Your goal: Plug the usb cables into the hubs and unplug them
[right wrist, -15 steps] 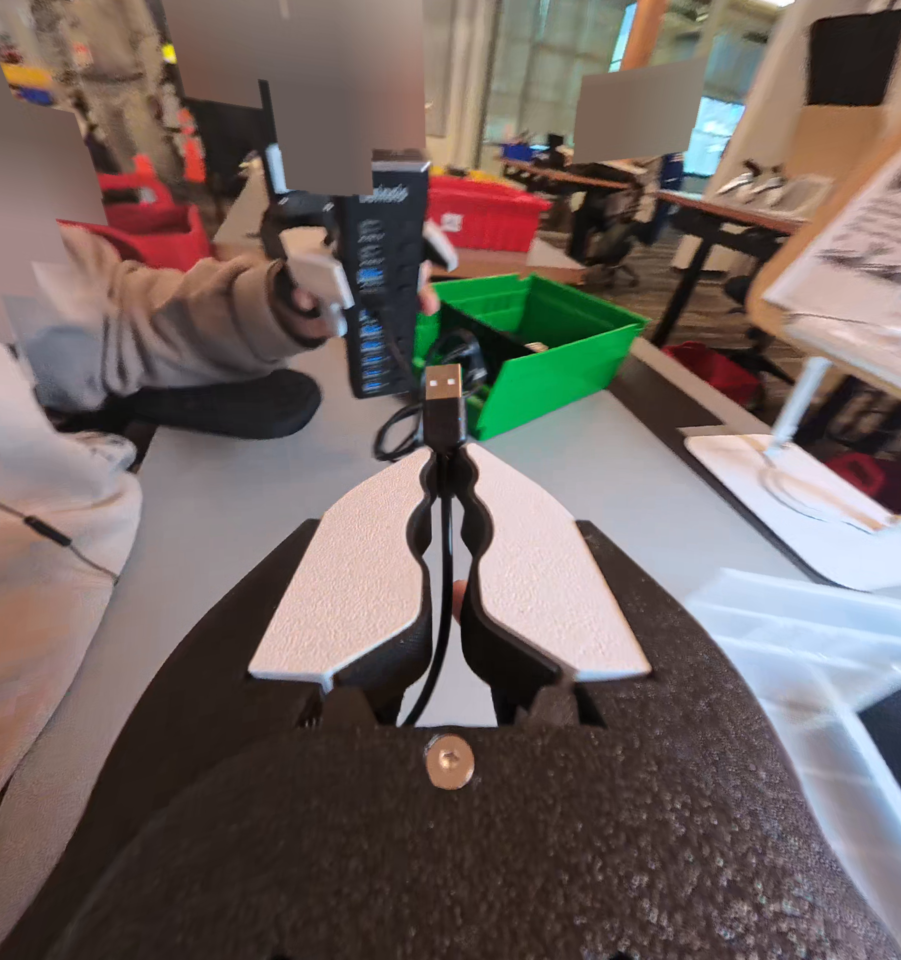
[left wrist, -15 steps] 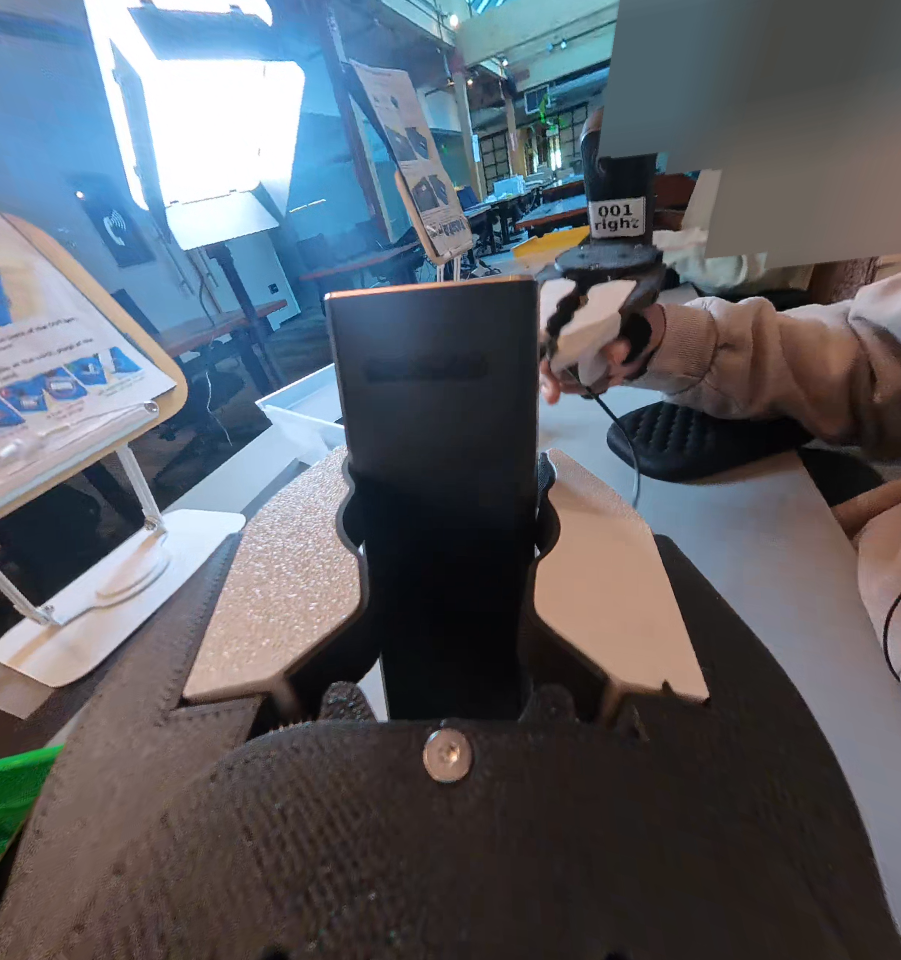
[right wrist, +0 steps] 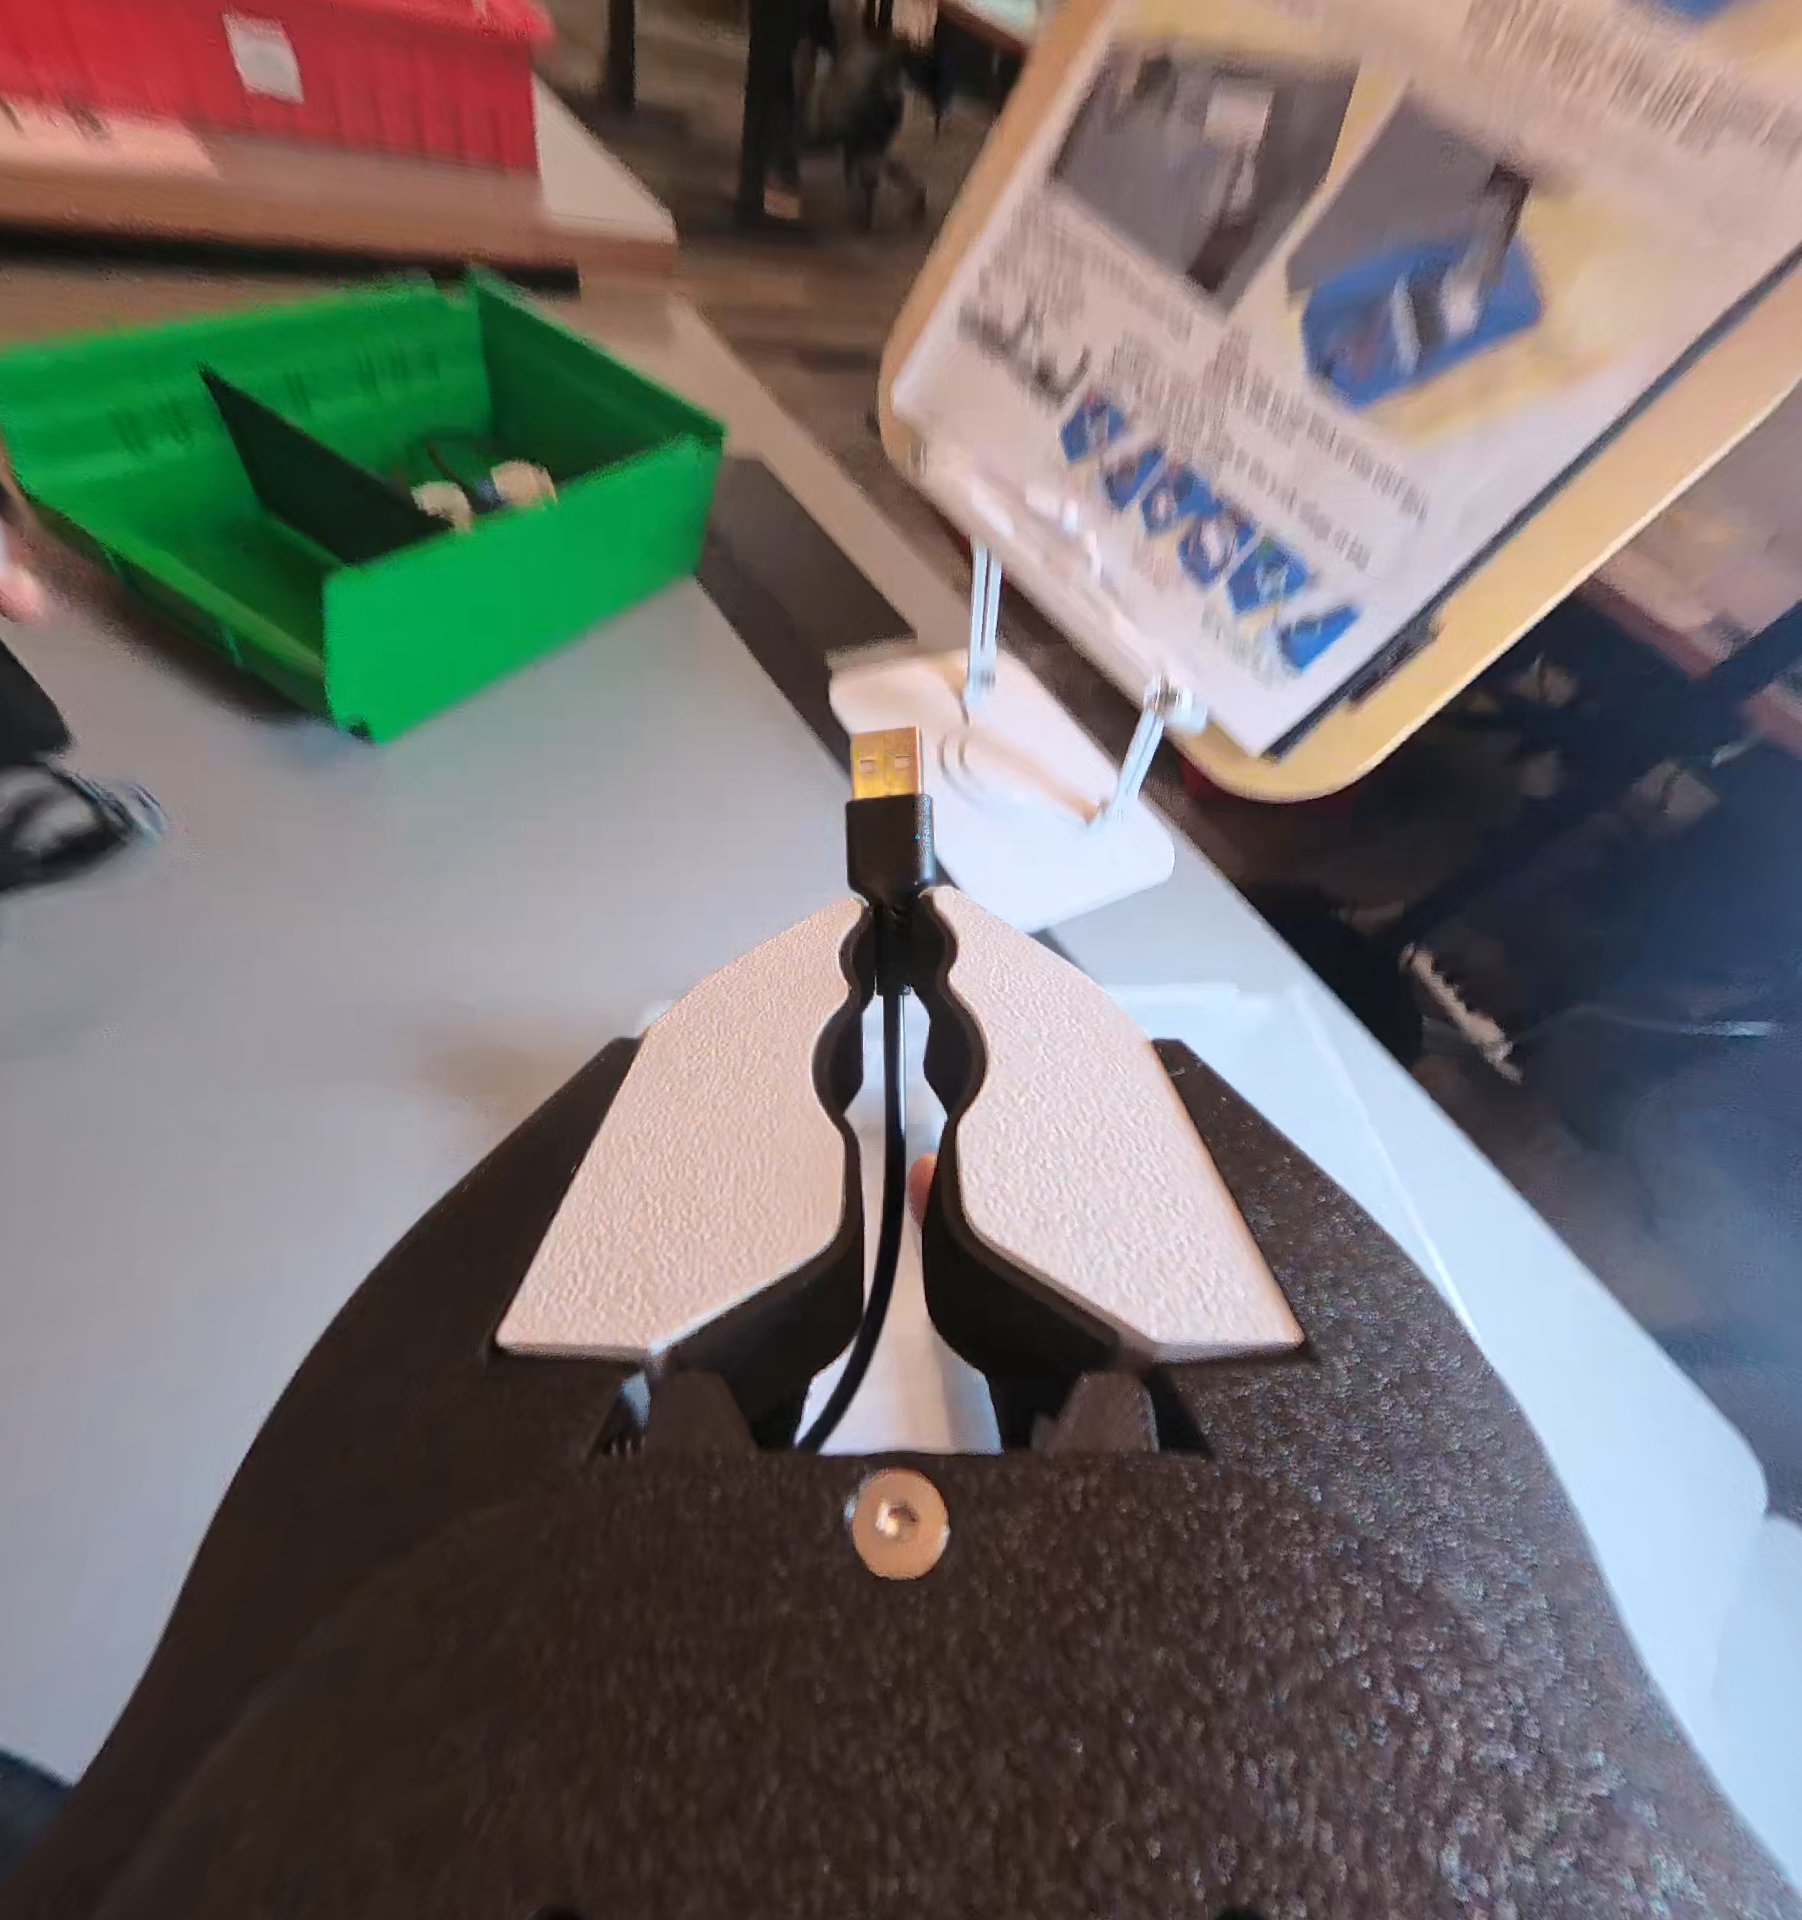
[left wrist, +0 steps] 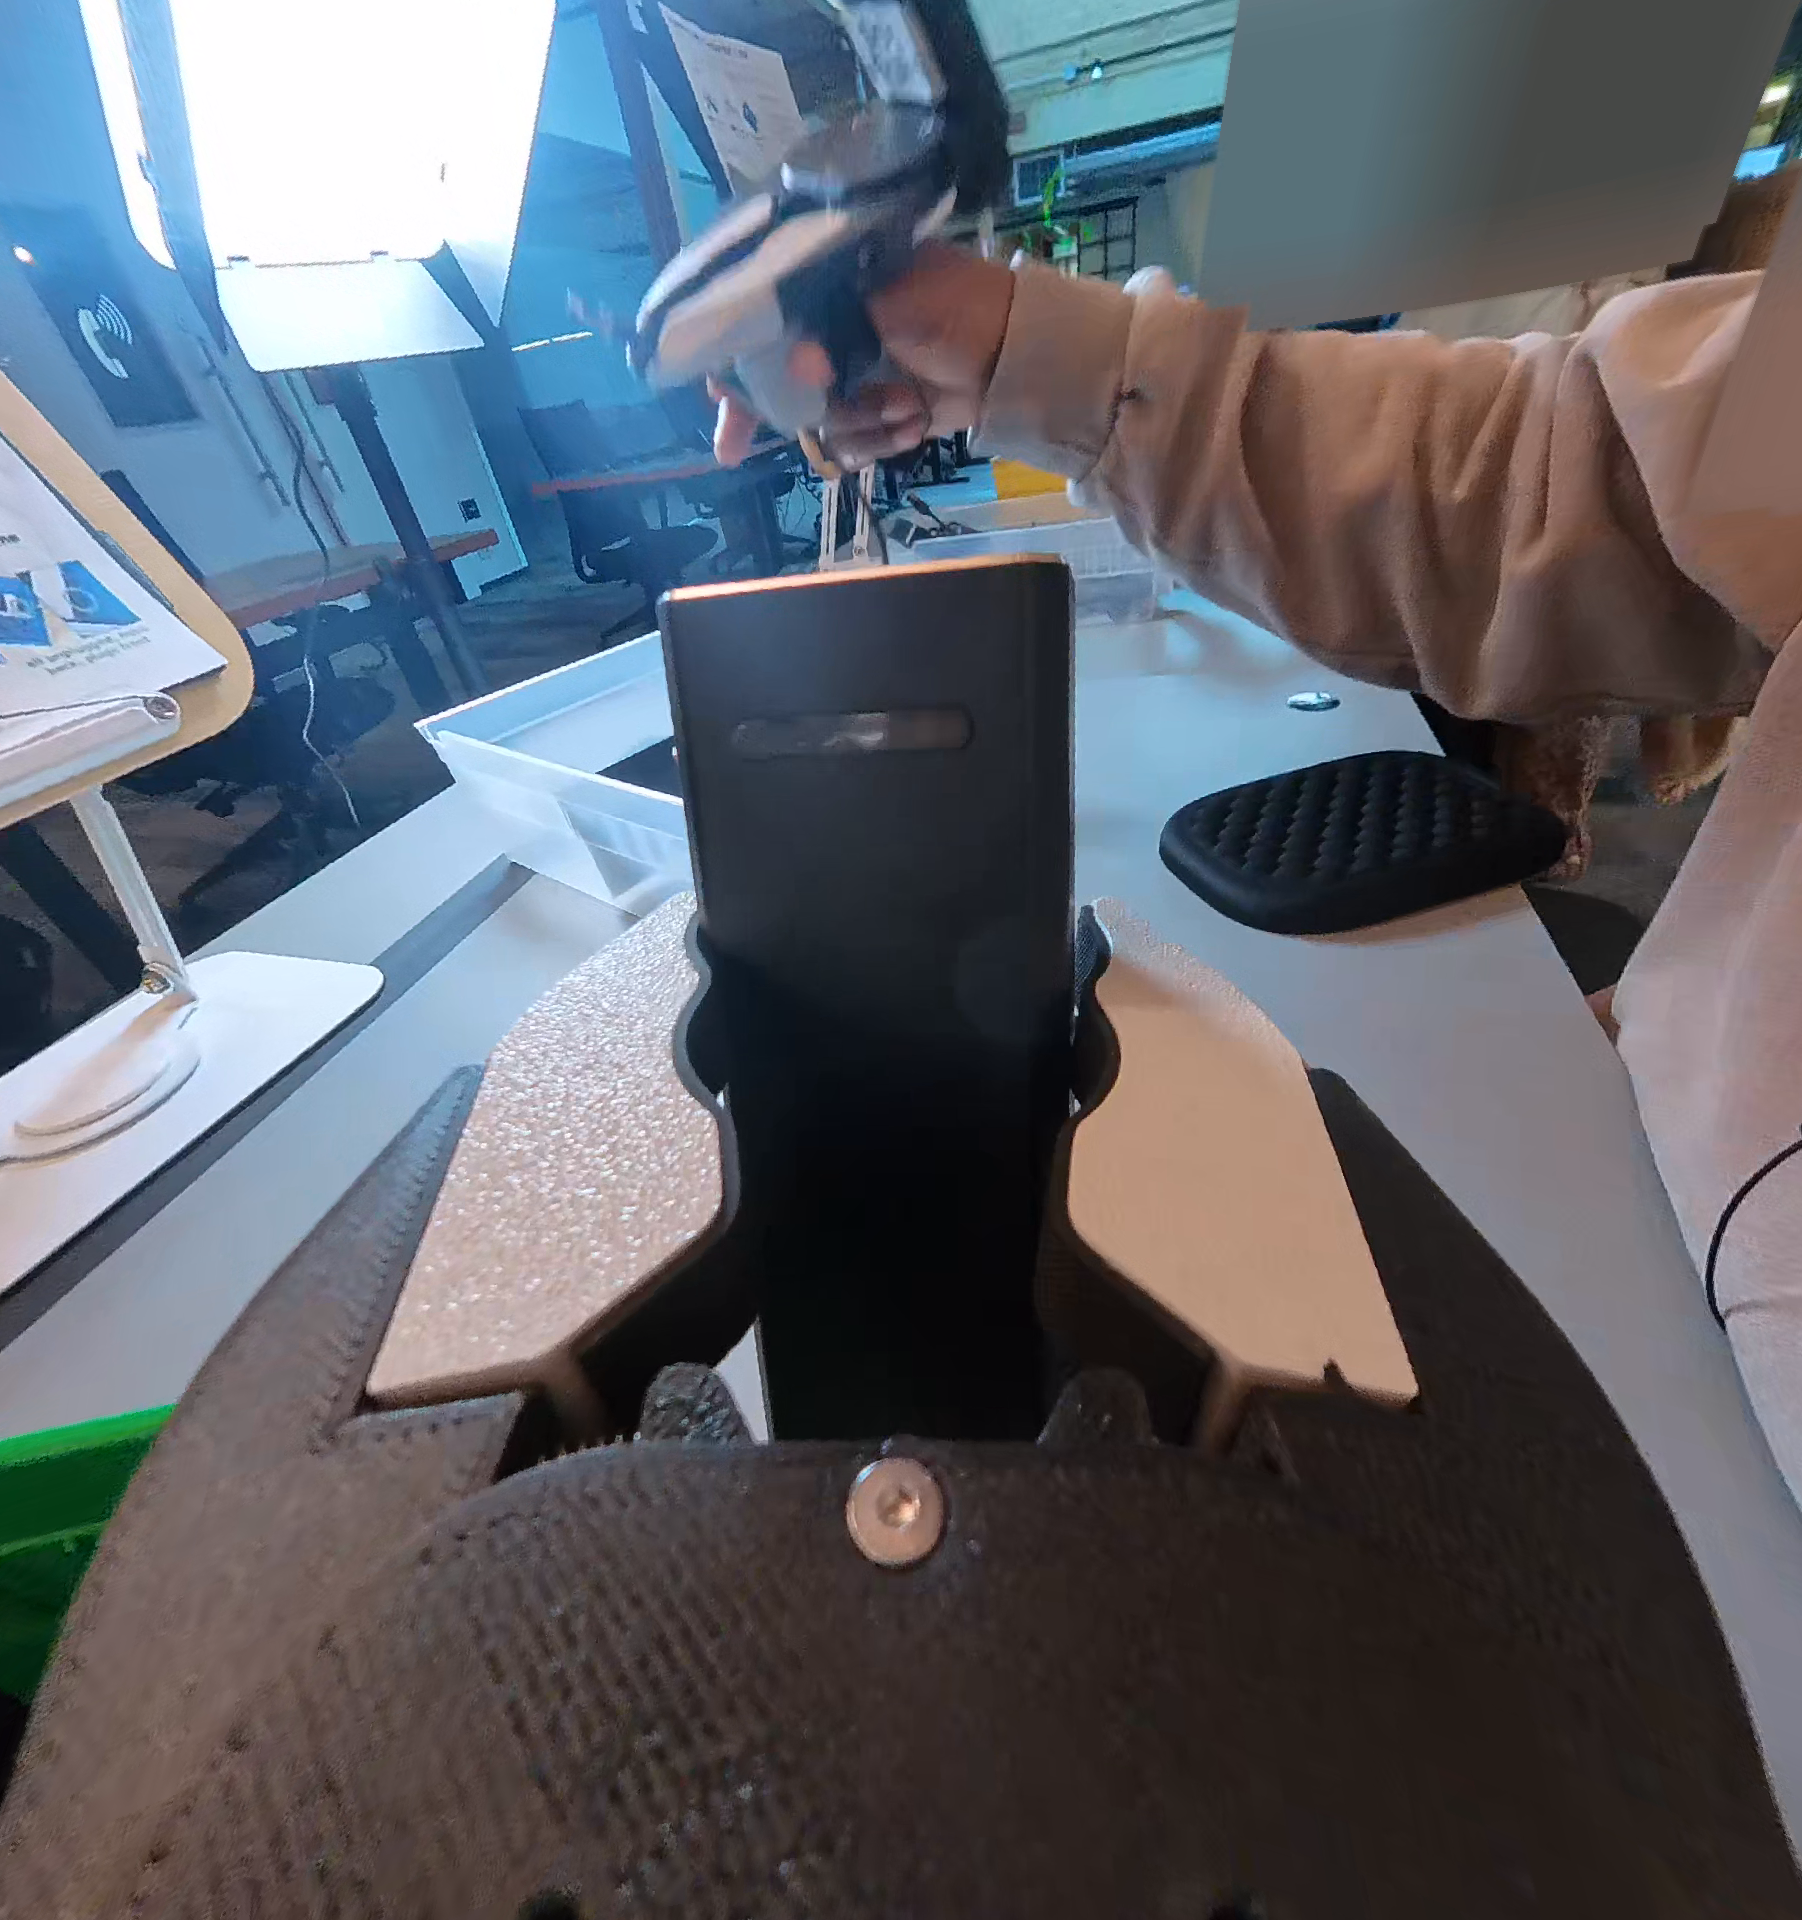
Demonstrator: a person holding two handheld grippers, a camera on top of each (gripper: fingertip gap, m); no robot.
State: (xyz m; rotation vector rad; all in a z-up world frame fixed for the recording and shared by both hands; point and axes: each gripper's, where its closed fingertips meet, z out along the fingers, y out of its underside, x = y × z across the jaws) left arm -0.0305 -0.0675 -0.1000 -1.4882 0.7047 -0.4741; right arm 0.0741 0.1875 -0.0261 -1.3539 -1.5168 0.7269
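the left gripper [left wrist: 881,966] is clamped on a black hub [left wrist: 866,790], which stands upright between its fingers with its plain back to the camera and a narrow slot near the top. beyond the hub, in the left wrist view, the right gripper [left wrist: 772,281] is blurred and raised above the grey table [left wrist: 1292,1039], held by a hand [left wrist: 897,364] in a beige sleeve [left wrist: 1344,499]. a black wrist pad [left wrist: 1354,836] lies on the table to the right.

the right gripper [right wrist: 892,914] is pinched on the usb cable [right wrist: 889,821] just behind its black plug, the gold connector pointing forward and free, touching nothing; the cord runs back between the fingers. ahead to the left sits a green bin [right wrist: 377,499] with a black divider. to the right a sheet on a white stand [right wrist: 1032,810] tilts over the table edge, blurred. the hub is not clearly seen in this view.
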